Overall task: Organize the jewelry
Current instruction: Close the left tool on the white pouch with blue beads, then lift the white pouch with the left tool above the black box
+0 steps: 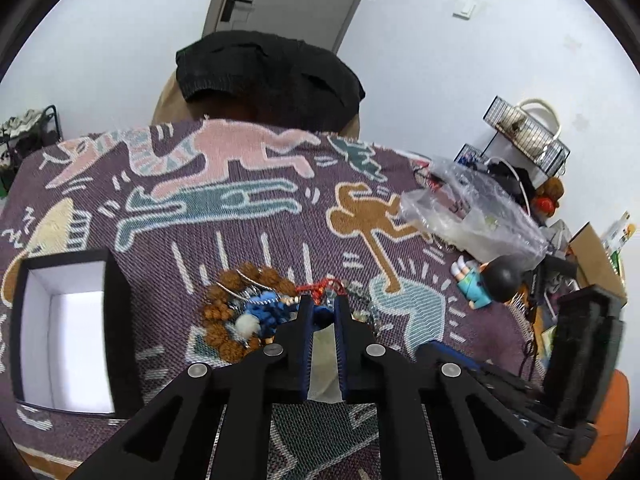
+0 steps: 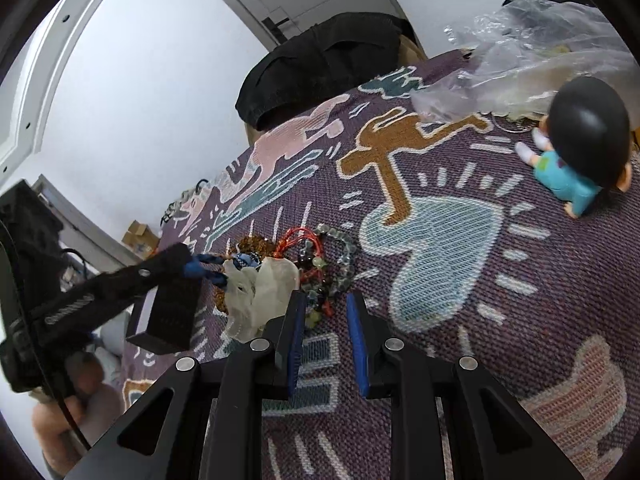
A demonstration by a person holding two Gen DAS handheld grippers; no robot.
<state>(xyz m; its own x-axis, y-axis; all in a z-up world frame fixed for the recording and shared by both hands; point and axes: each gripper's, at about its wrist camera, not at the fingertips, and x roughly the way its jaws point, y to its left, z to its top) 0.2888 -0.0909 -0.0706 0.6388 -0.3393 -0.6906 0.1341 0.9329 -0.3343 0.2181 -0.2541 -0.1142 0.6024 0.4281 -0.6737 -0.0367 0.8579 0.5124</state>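
Note:
A pile of jewelry lies on the patterned cloth: a brown bead bracelet point(image 1: 224, 312), a blue beaded piece point(image 1: 266, 308), a red cord point(image 1: 320, 289) and dark and green bead bracelets point(image 2: 340, 256). An open black box with a white inside point(image 1: 66, 332) stands to the left. My left gripper point(image 1: 323, 300) has its jaws narrowly apart over the pile, around a blue piece; in the right wrist view its tip point(image 2: 192, 268) touches a blue cord. My right gripper point(image 2: 326, 300) is open, just short of the bracelets. A whitish pouch point(image 2: 260, 292) lies beside them.
A doll in teal clothes point(image 1: 486, 282) lies to the right, also in the right wrist view point(image 2: 576, 152). A crumpled clear plastic bag point(image 1: 468, 208) lies behind it. A black garment point(image 1: 268, 76) hangs on a chair at the far edge. Clutter fills the right side.

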